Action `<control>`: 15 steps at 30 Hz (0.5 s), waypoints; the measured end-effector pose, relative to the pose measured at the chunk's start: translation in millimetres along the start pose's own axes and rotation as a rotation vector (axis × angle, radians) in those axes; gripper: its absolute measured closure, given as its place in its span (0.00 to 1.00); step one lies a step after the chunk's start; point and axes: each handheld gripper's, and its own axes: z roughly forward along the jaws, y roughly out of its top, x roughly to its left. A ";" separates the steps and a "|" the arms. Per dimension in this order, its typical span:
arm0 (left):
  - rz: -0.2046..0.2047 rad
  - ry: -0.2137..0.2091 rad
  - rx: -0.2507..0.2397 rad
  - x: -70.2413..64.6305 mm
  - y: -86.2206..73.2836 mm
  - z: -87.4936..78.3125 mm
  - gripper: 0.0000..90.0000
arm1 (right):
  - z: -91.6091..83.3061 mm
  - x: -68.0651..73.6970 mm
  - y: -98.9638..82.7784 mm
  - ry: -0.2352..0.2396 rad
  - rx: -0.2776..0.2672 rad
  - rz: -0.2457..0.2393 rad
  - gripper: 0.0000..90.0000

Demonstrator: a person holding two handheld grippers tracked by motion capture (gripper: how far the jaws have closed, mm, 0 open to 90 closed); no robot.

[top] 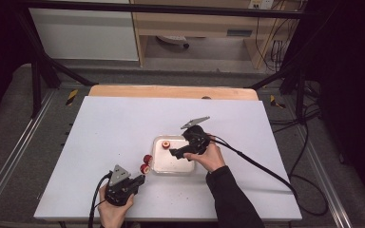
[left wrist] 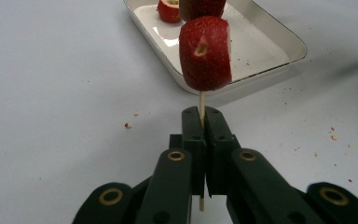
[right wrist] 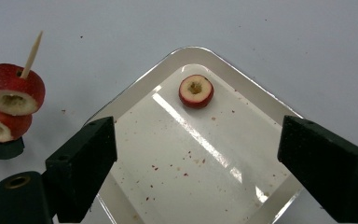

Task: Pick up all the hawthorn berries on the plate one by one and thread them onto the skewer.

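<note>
table: big white tabletop point(top: 123, 133), dotted with red crumbs
tray: shallow white rounded-corner metal tray point(right wrist: 140, 93) mid-table, right under the right gripper point(right wrist: 196, 163), which is the nearer one
right gripper: jaws spread wide, holding nothing
left gripper point(left wrist: 204, 122): clamped tight on a thin wooden skewer point(left wrist: 201, 101) carrying two red cored fruit slices point(right wrist: 10, 88), just left of the tray
loose piece: small round red fruit slice with hollowed pale centre point(right wrist: 196, 91), lying flat near the tray's far corner, straight ahead between the wide jaws. I'd guess it's next
</note>
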 end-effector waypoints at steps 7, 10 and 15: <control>-0.002 -0.006 0.006 0.5 -0.5 2.0 0.98 | 15.1 -3.1 11.2 -0.018 0.071 -0.068 0.16; 0.003 -0.007 0.009 0.8 -0.5 2.5 0.98 | 21.7 -4.0 15.0 -0.024 0.101 -0.104 0.17; -0.001 -0.008 0.009 2.3 -0.5 2.9 0.98 | 31.8 -5.3 22.3 -0.004 0.131 -0.140 0.18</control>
